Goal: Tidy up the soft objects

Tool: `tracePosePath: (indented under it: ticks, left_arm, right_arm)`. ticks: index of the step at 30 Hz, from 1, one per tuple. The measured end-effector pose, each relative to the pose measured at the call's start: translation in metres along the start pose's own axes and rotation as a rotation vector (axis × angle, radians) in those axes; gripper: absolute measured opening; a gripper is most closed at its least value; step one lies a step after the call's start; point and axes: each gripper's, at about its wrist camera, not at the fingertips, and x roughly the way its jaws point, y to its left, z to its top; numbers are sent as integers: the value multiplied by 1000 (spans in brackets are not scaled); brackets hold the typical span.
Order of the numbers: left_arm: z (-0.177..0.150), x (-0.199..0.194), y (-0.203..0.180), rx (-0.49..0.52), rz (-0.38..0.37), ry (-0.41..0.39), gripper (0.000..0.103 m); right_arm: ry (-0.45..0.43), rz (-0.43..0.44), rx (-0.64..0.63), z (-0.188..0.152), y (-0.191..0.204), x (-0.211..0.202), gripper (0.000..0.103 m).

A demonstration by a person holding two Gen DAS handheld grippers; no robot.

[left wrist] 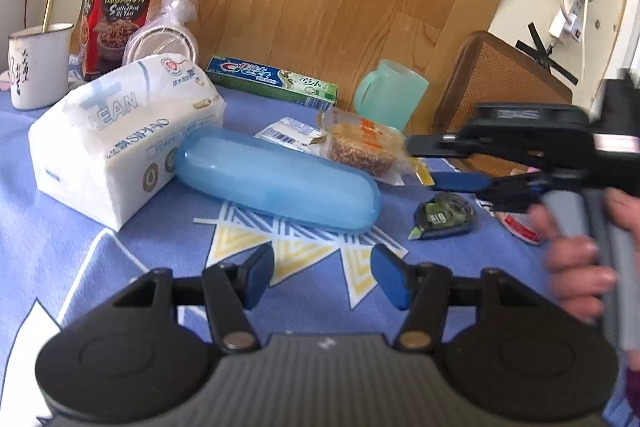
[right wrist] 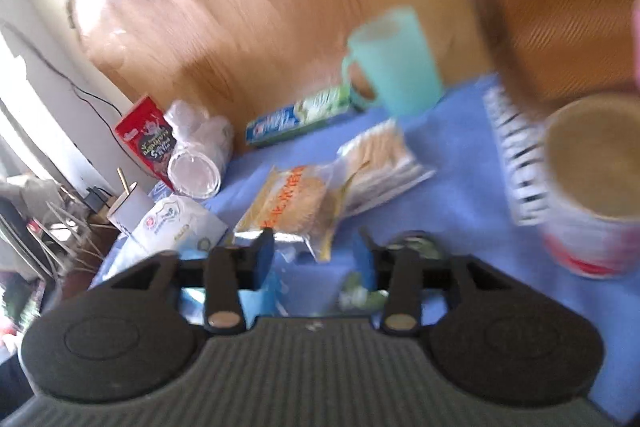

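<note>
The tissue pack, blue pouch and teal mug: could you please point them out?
tissue pack (left wrist: 120, 143), left wrist view, front face.
blue pouch (left wrist: 276, 179), left wrist view, middle of its top.
teal mug (right wrist: 400, 63), right wrist view, side wall.

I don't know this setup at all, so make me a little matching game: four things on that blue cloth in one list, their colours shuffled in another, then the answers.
Things:
1. tissue pack
2. plastic mug
3. snack box
4. oblong case

Colours:
A. red with a dark panel
B. translucent blue
C. white with pale blue print
D. mint green

Pairs: 1-C, 2-D, 3-A, 4-B

All four stand or lie on the blue tablecloth. The case lies right beside the tissue pack.
</note>
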Motion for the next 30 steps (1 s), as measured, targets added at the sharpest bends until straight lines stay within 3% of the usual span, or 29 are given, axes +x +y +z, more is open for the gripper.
tracePosePath:
  ticks: [2,4,6,13,18,21,23,26,28,30]
  left_arm:
    - [-1,1,0,-17,-10,-4,55]
    - [-2,0,3,-34,-18,-7,55]
    - [-2,0,4,-43,-23,-9,55]
    - [-3,-1,6,-55,-28,-12,57]
    - [-3,-1,3,-44,-28,-9,58]
    - [-3,-2,0,-29,-54,-1,59]
    - [-4,-4,-4,-9,-84,11,59]
    - [-10,-9,-17,22,-115,34,59]
    - [-16,-11,-27,19,-167,77,59]
    - [-20,-13,-42,40,-218,113,59]
  right_arm:
    - [37,7,33,2,1,17,50]
    - [62,20,38,0,4,25,24]
    - [46,38,63,-4,4,12,16]
    - [-2,25,46,-25,1,-43,14]
    - [-13,69,-19,-72,-5,-106,14]
    - [-35,49,-28,-107,-12,-140,14]
    - [-54,9,-34,-127,-13,-153,18]
    - [-60,-11,-87,-150,-14,-168,32]
    - [-75,-34,-159,-158,-7,-173,58]
    - [-97,-81,-263,-162,2,-173,64]
